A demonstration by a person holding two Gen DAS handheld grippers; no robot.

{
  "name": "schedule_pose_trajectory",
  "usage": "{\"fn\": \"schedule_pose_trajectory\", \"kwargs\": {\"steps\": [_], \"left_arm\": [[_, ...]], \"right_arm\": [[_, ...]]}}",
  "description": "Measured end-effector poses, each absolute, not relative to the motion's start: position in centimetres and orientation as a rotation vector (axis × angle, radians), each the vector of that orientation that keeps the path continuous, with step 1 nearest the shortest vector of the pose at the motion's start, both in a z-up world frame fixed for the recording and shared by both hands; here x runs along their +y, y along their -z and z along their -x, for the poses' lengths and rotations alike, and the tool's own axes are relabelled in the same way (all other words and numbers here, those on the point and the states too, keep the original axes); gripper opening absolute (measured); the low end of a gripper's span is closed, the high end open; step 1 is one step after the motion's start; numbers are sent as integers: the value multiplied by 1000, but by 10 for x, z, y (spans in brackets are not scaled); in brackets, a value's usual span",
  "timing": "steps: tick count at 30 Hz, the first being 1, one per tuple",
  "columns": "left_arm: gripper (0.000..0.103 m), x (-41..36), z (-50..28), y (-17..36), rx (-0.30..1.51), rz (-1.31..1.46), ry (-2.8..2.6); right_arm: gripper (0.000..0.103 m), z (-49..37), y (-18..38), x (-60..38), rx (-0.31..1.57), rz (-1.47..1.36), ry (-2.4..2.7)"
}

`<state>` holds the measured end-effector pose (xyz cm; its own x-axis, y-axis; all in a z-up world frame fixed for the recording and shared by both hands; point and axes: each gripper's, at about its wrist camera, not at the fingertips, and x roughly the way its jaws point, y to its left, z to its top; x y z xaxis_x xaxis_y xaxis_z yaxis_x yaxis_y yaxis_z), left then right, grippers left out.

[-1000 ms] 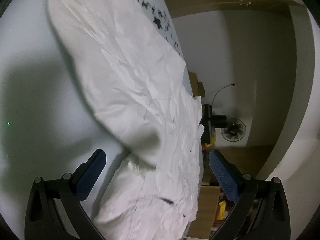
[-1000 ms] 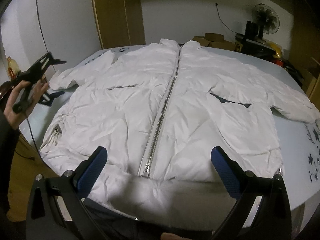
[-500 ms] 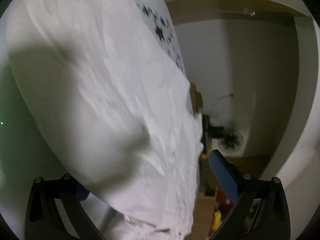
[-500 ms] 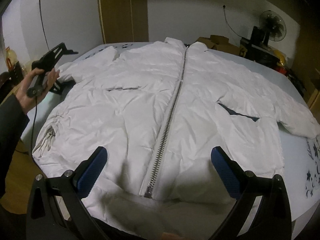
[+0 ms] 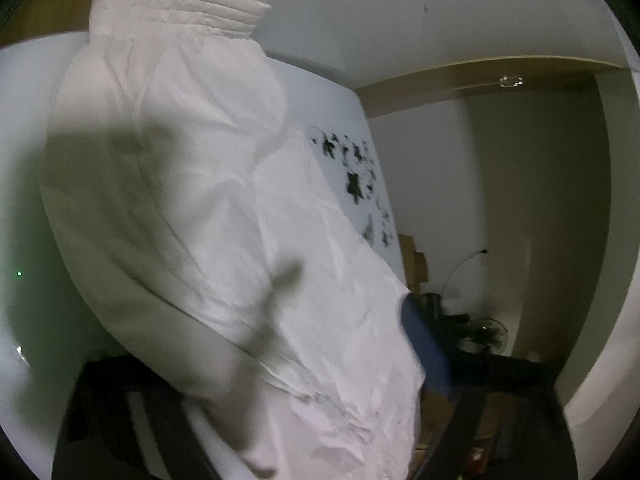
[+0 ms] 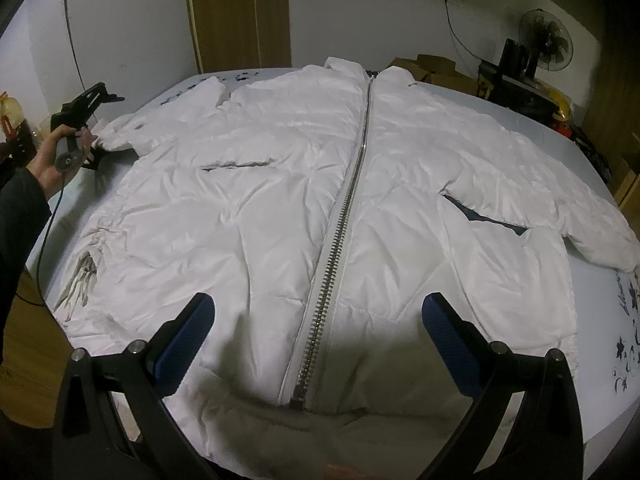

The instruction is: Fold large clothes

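A white puffer jacket (image 6: 260, 200) lies zipped and front up on a pale table (image 6: 600, 380). Its left sleeve (image 5: 180, 160) runs away from my left gripper (image 5: 256, 332) and ends in a ribbed cuff (image 5: 176, 12). That gripper's jaws are closing with the sleeve between them. One blue pad (image 5: 424, 344) lies at the fabric's edge, and the other is hidden under the sleeve. In the right wrist view a hand (image 6: 56, 160) holds it at the sleeve end. My right gripper (image 6: 316, 320) hangs open above the hem, either side of the zipper's lower end (image 6: 298, 394).
A floor fan (image 6: 546, 46) and cardboard boxes (image 6: 436, 68) stand beyond the table's far right edge. A wooden door (image 6: 240, 12) is behind the table. A cable (image 6: 44, 240) hangs from the left gripper past the table's left edge. Dark flower prints (image 6: 628, 344) mark the tablecloth.
My left gripper has pushed forward onto the sleeve, which now fills the gap between its narrowing jaws. The right gripper has edged closer over the hem.
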<state>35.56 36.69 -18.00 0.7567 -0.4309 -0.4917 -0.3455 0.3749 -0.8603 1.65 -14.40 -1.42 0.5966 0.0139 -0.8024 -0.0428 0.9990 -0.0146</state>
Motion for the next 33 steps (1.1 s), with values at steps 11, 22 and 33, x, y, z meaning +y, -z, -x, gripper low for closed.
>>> {"fn": "schedule_pose_trajectory", "kwargs": {"steps": [11,22,33], "left_arm": [[7,394,-370,186,804,1026,2],[7,338,-320,54,589,616,10],[7,277,-277,-26,557,503,60]], "right_arm": [[103,-42,1,-145,1017,-9,-124],[103,-251,-10,-31,1117,20,-36],[103,-339,60,59,1163,234,51]]}}
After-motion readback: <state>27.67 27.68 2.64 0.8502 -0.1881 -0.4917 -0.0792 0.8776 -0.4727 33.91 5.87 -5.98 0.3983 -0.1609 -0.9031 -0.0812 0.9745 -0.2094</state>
